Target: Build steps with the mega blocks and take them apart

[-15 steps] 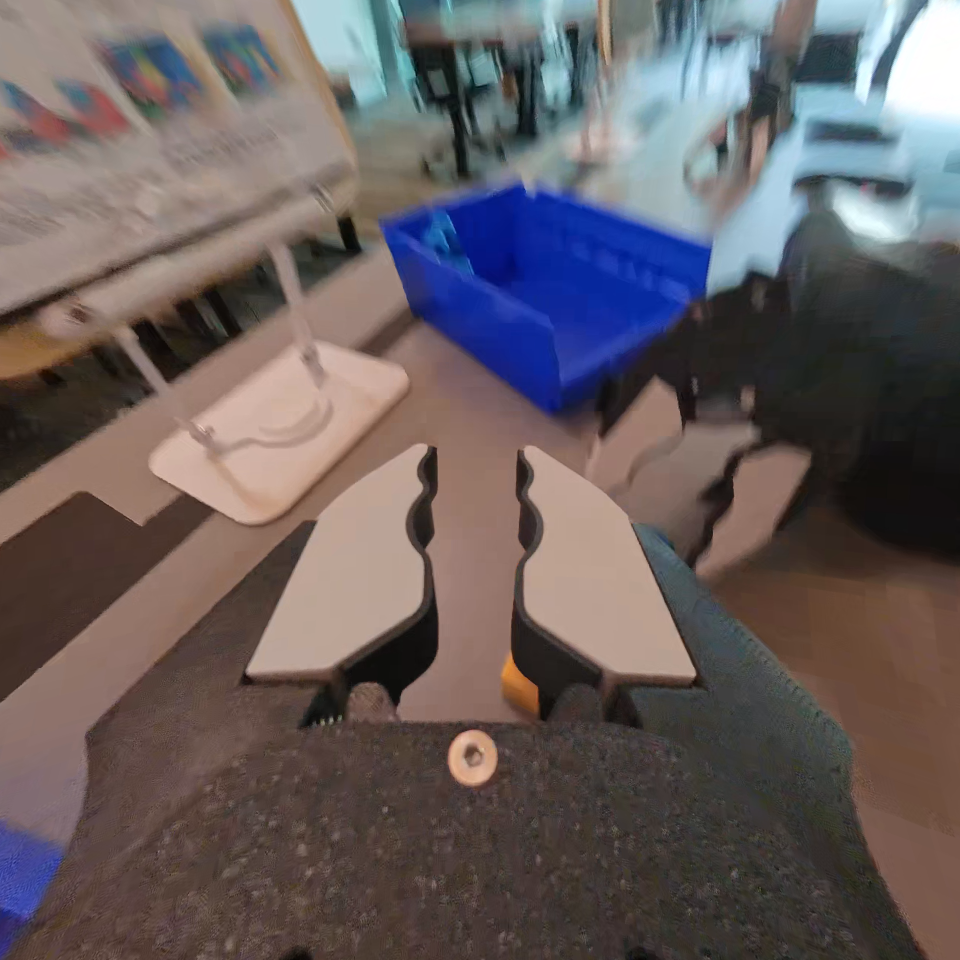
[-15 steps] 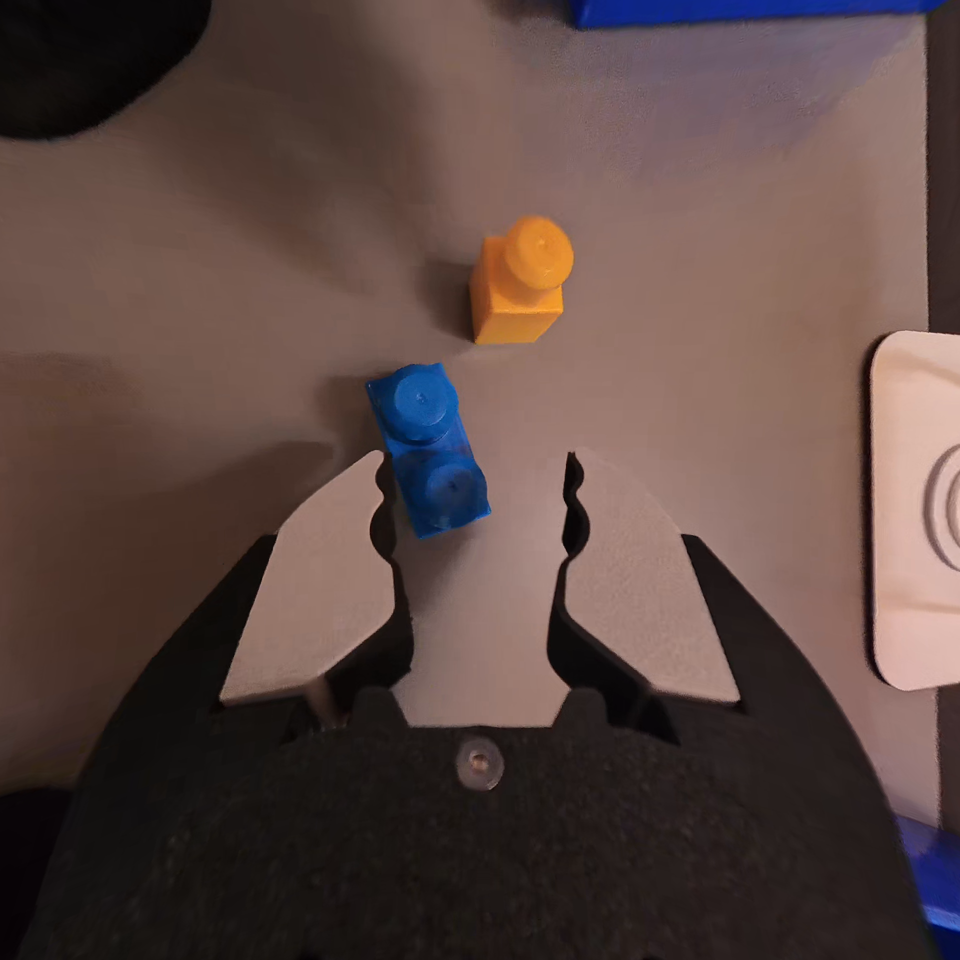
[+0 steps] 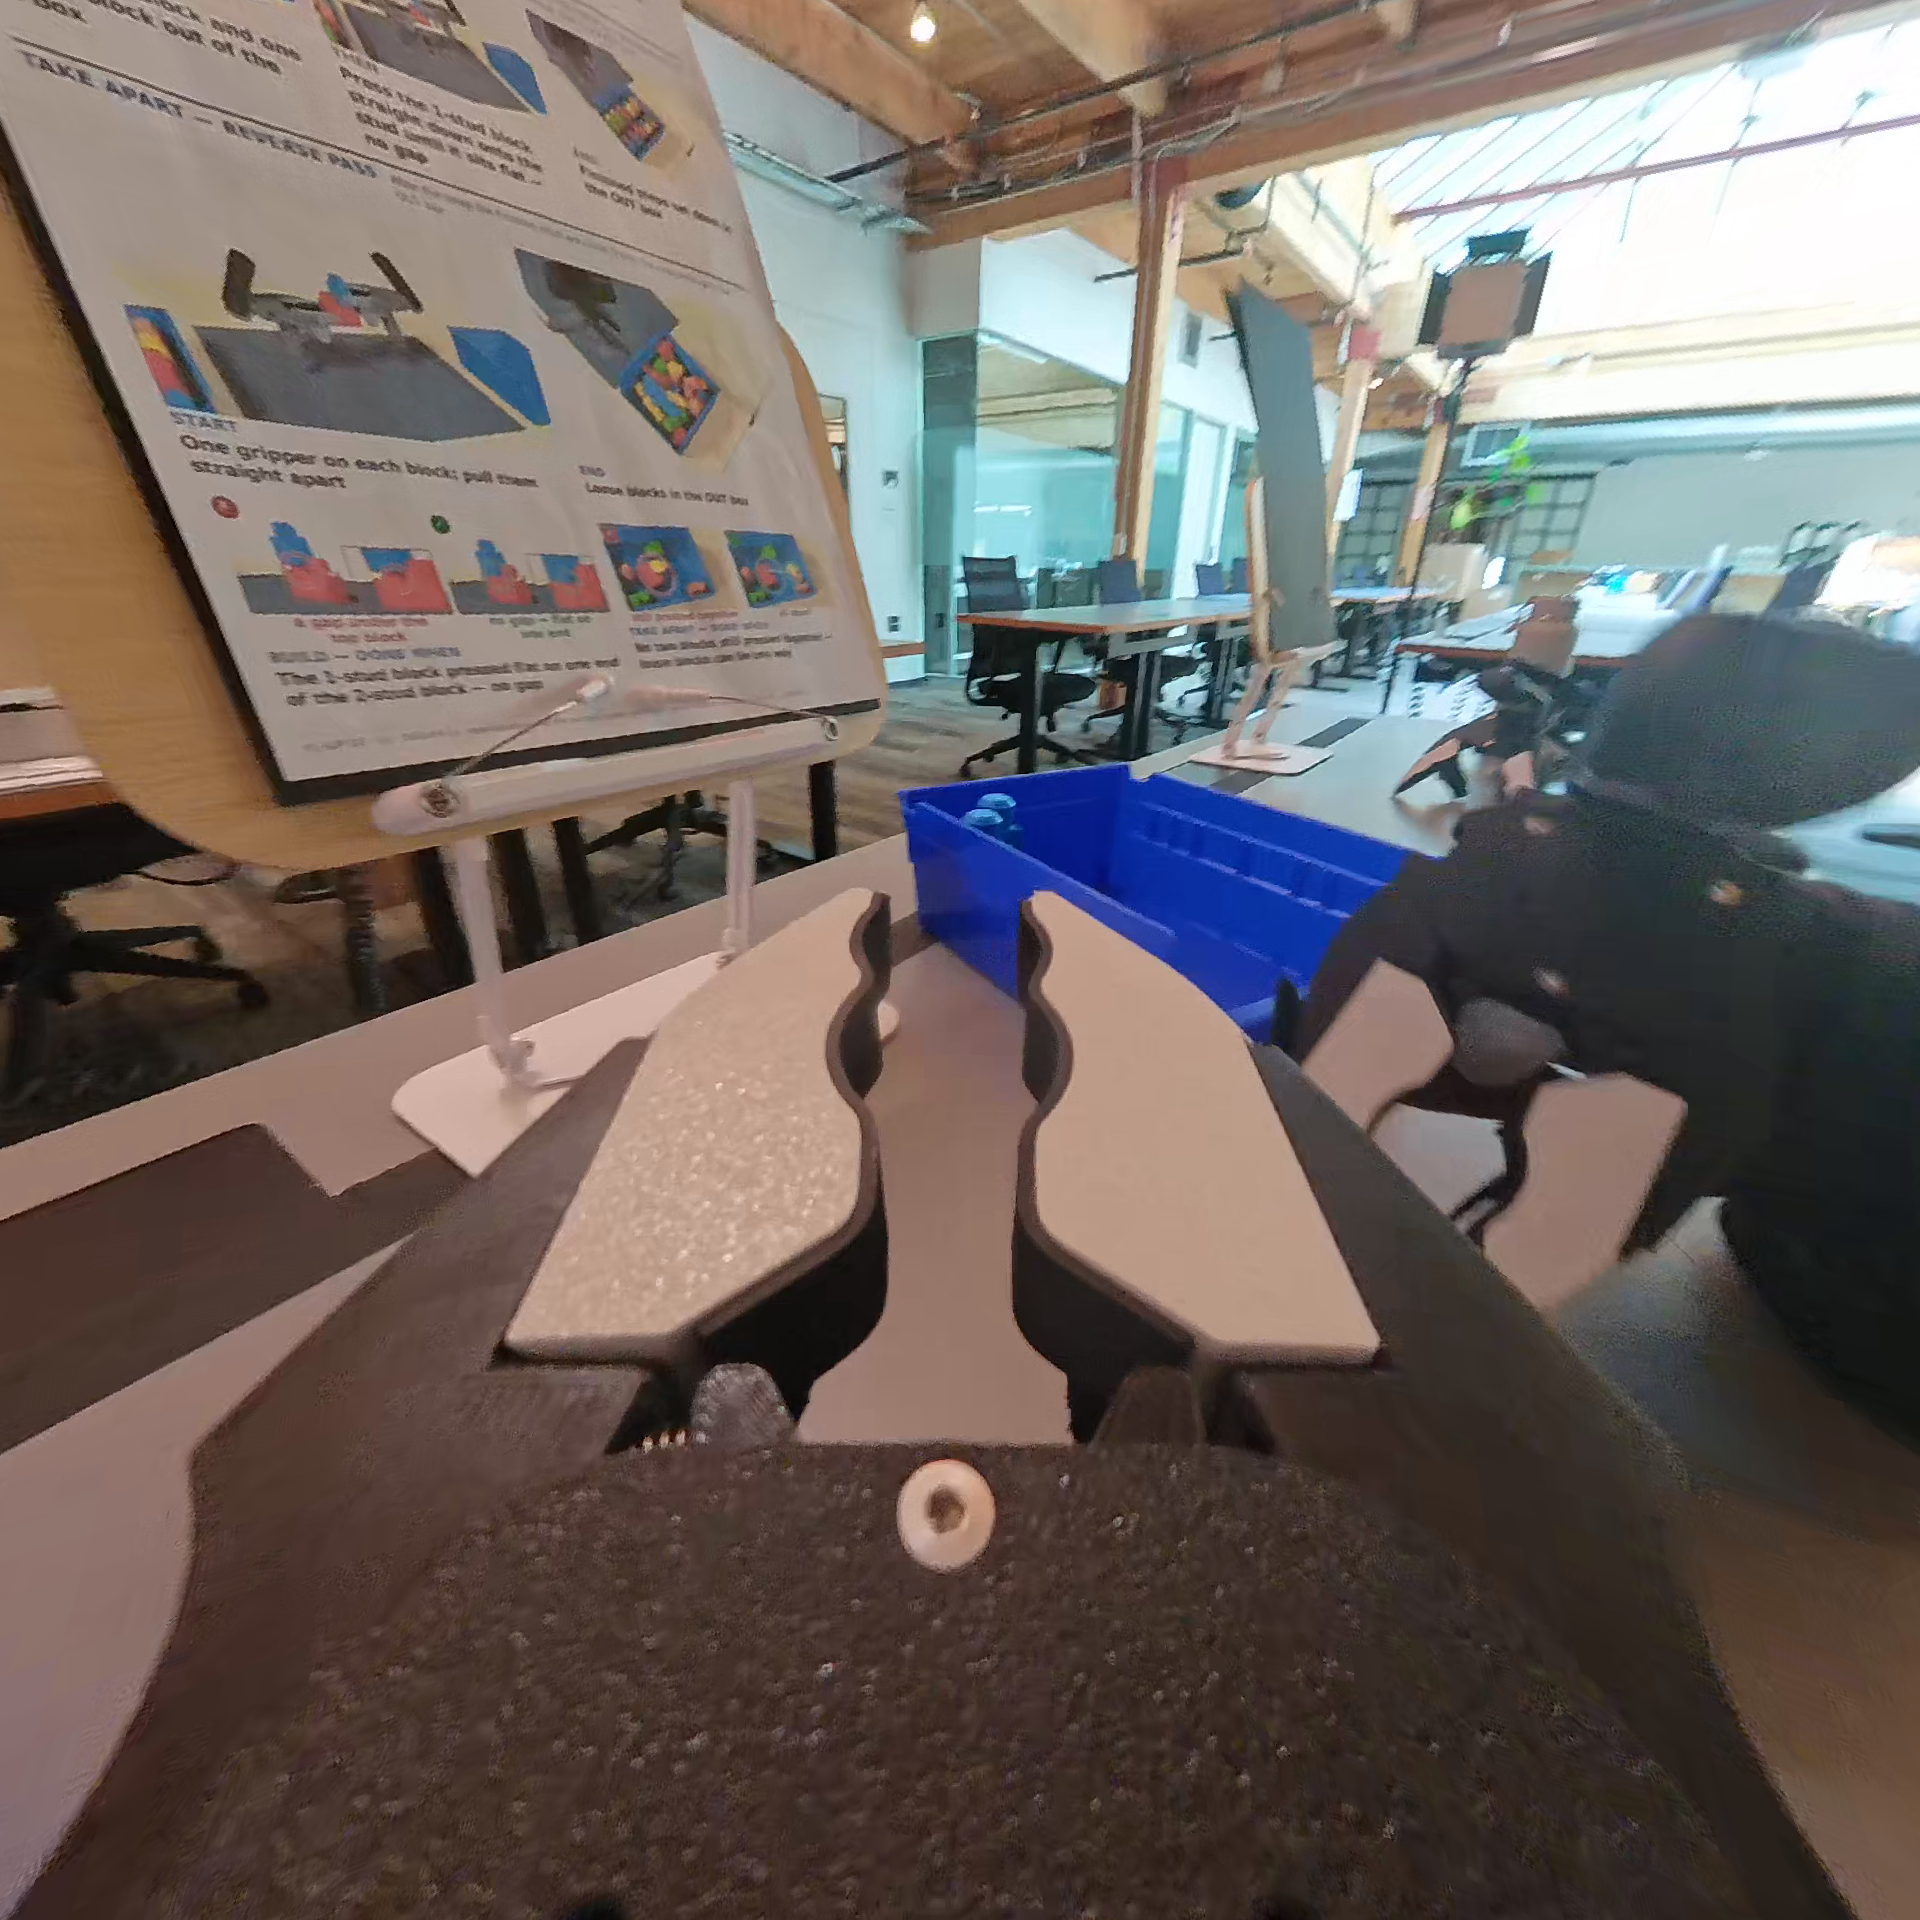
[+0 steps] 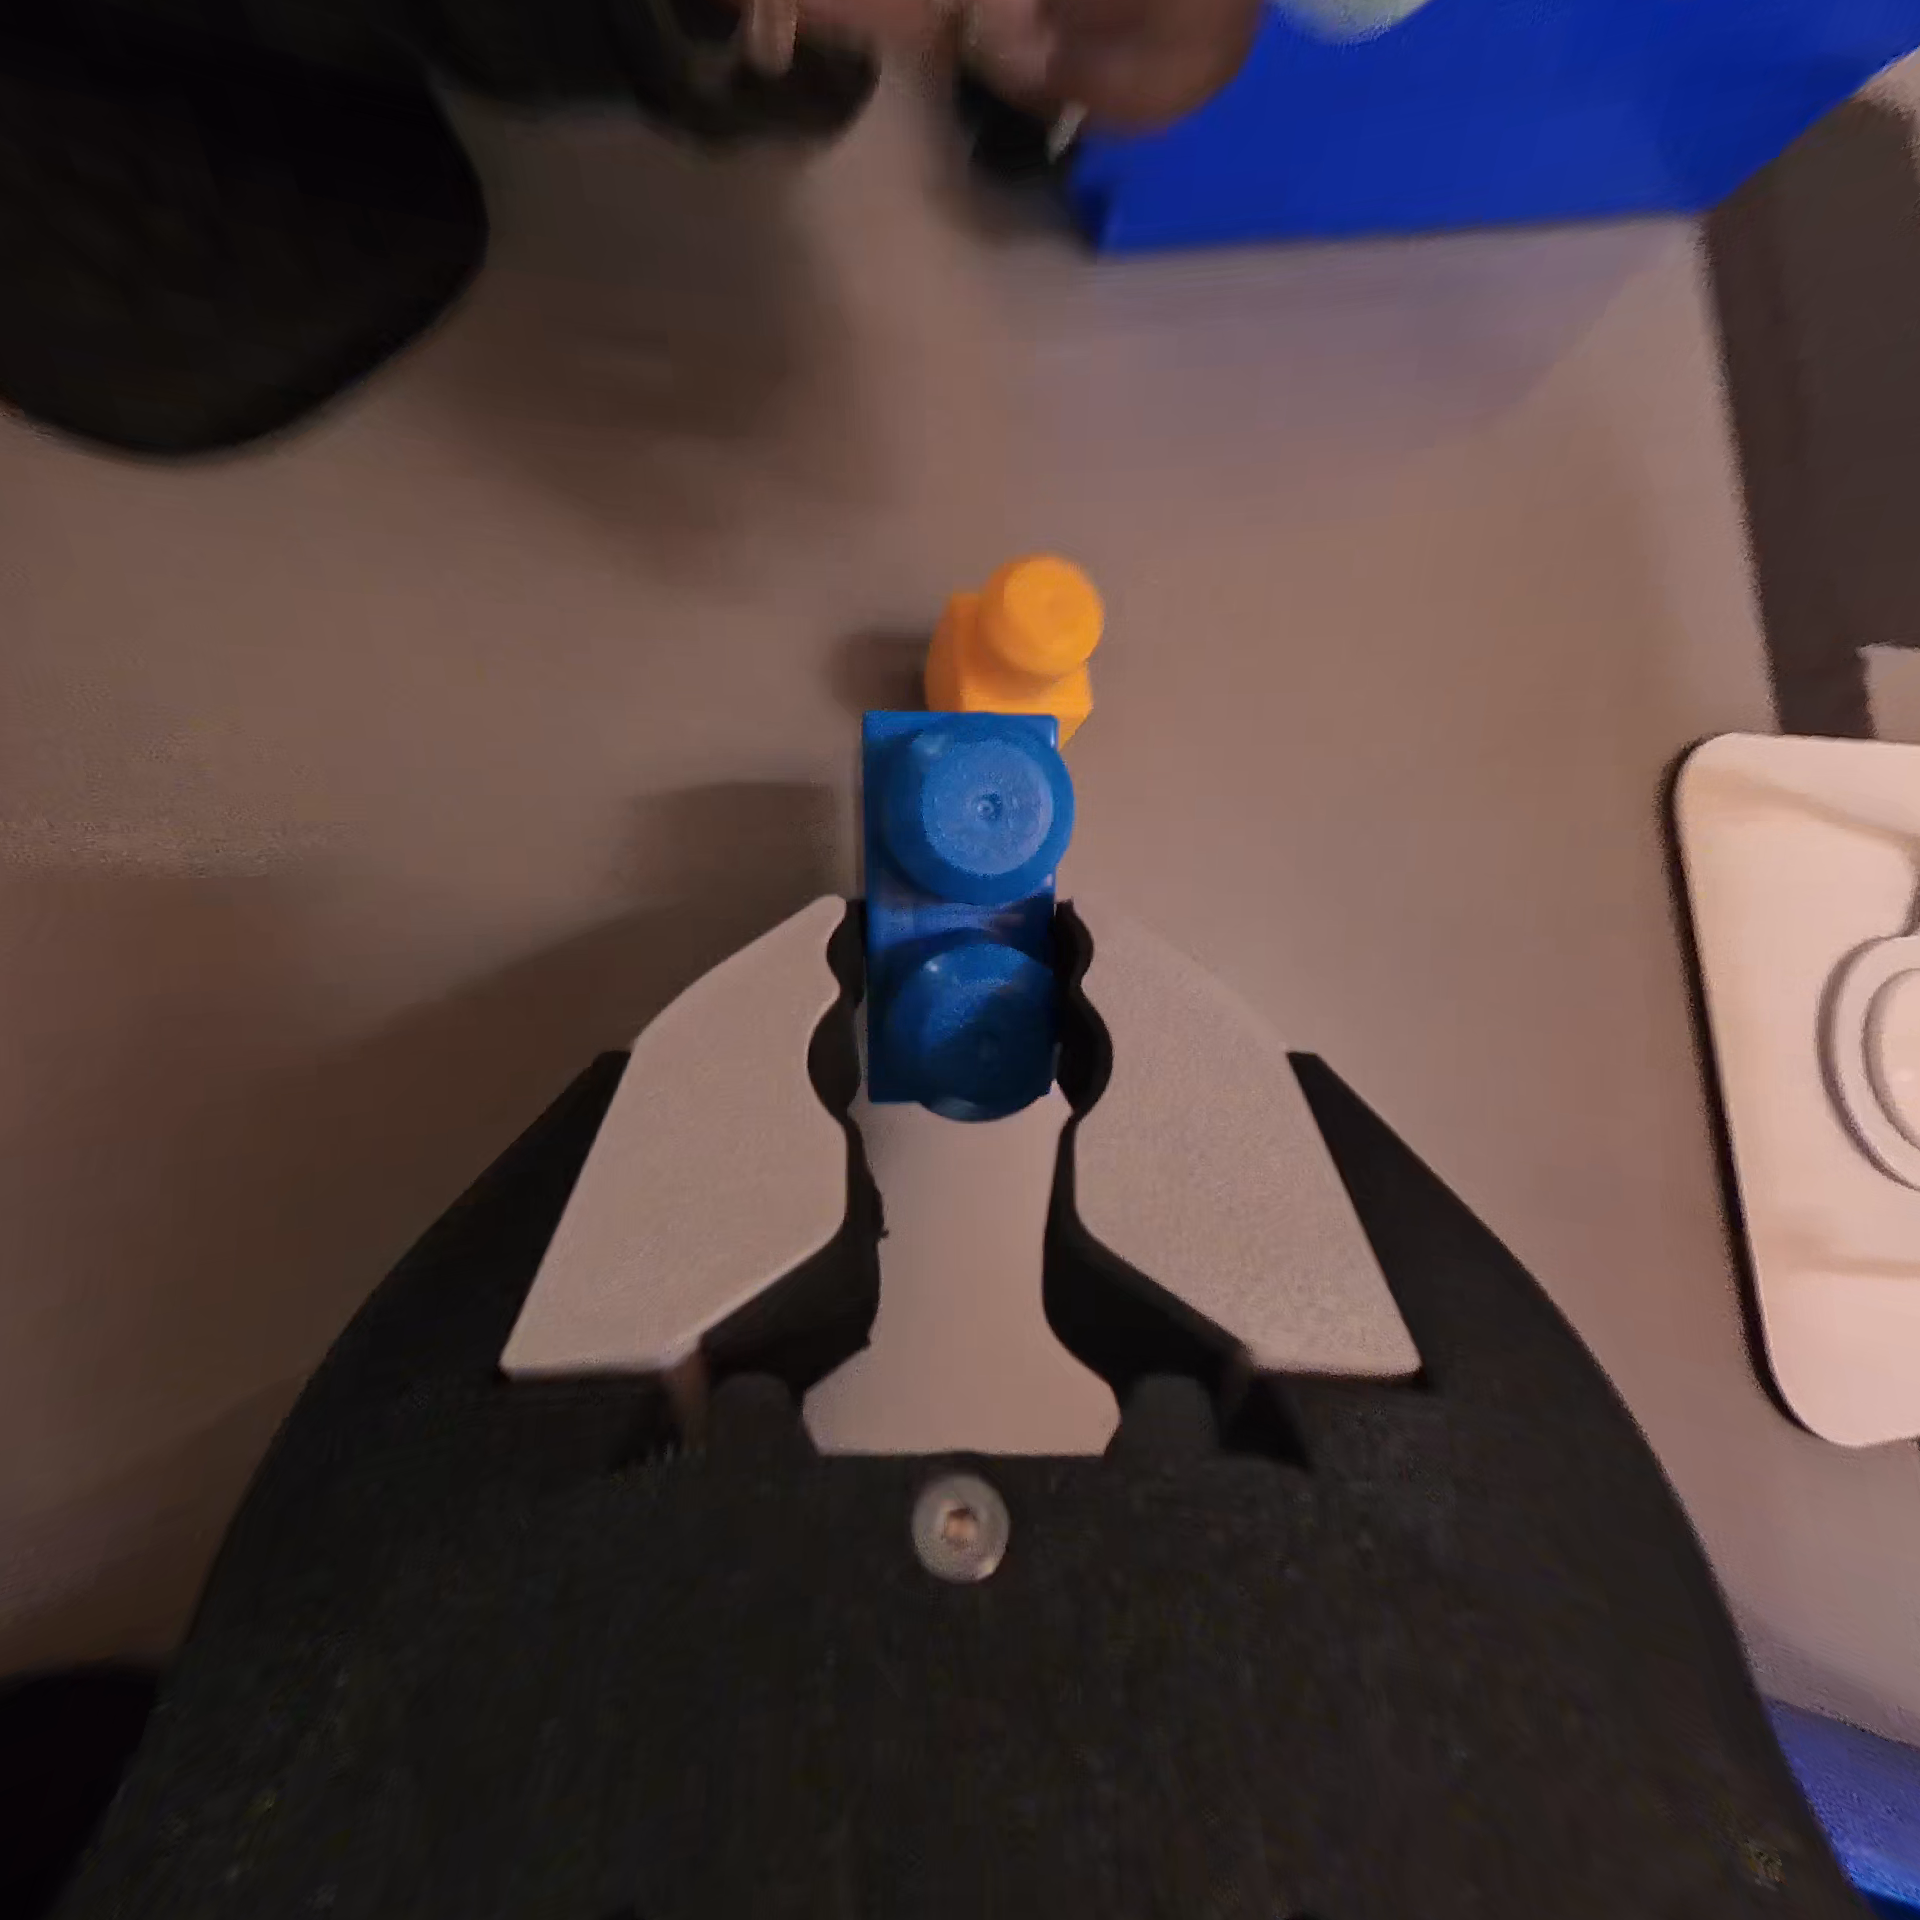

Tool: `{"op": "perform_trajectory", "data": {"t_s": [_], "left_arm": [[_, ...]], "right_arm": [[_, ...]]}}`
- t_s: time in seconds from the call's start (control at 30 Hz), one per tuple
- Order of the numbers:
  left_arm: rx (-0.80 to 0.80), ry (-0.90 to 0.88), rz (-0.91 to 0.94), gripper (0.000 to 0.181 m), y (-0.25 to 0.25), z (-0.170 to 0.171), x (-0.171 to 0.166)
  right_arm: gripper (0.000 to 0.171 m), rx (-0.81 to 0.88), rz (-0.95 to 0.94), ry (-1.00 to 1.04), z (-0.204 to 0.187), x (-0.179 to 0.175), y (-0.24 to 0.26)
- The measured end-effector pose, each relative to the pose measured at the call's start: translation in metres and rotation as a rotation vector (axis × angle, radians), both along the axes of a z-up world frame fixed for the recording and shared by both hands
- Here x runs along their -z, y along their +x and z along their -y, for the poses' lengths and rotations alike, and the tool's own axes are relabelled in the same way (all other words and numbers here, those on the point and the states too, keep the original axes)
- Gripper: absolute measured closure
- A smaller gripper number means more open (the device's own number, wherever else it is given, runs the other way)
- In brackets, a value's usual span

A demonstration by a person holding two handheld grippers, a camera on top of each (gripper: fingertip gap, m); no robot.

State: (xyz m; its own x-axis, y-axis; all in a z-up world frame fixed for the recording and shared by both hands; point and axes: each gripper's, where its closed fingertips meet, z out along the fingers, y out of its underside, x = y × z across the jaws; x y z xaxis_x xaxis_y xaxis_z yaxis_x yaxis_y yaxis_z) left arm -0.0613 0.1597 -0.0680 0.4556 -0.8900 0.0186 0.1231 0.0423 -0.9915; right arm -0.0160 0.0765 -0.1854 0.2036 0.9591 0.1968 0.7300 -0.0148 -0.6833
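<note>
Grip is taken by the right hand-held gripper [image 4: 961, 1023] on the blue two-stud block [image 4: 961, 914], its jaws closed against the block's sides. Just beyond that block, the orange one-stud block [image 4: 1023, 649] is seen loose on the surface [image 4: 416, 727]. Right of it a blue bin [image 4: 1455, 125] is seen. Nothing is stacked yet; pressing together and separation remain. The left hand-held gripper [image 3: 951, 997] is held empty, jaws slightly parted.

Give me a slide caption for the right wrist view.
Right hand-held gripper clamps a blue two-stud block just before an orange one-stud block.
</note>
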Motion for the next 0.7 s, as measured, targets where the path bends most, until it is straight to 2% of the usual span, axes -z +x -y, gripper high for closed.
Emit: {"op": "perform_trajectory", "data": {"t_s": [0.03,0.2,0.33,0.5,0.7], "left_arm": [[0.024,-0.011,0.014,0.157,0.0,0.002,-0.001],[0.168,-0.009,0.092,0.149,0.003,0.02,-0.011],[0.269,-0.004,0.106,0.143,0.011,0.035,-0.012],[0.349,-0.011,0.075,0.139,0.022,0.049,-0.006],[0.403,-0.039,0.067,0.136,0.032,0.059,-0.002]], "right_arm": [[0.137,0.015,-0.1,0.015,-0.004,-0.016,0.0],[0.137,0.106,-0.671,0.066,-0.026,-0.095,0.009],[0.137,0.134,-0.961,-0.012,-0.033,-0.121,0.018],[0.137,0.128,-1.045,-0.064,-0.034,-0.122,0.017],[0.137,0.058,-1.015,-0.087,-0.024,-0.115,0.0]]}}
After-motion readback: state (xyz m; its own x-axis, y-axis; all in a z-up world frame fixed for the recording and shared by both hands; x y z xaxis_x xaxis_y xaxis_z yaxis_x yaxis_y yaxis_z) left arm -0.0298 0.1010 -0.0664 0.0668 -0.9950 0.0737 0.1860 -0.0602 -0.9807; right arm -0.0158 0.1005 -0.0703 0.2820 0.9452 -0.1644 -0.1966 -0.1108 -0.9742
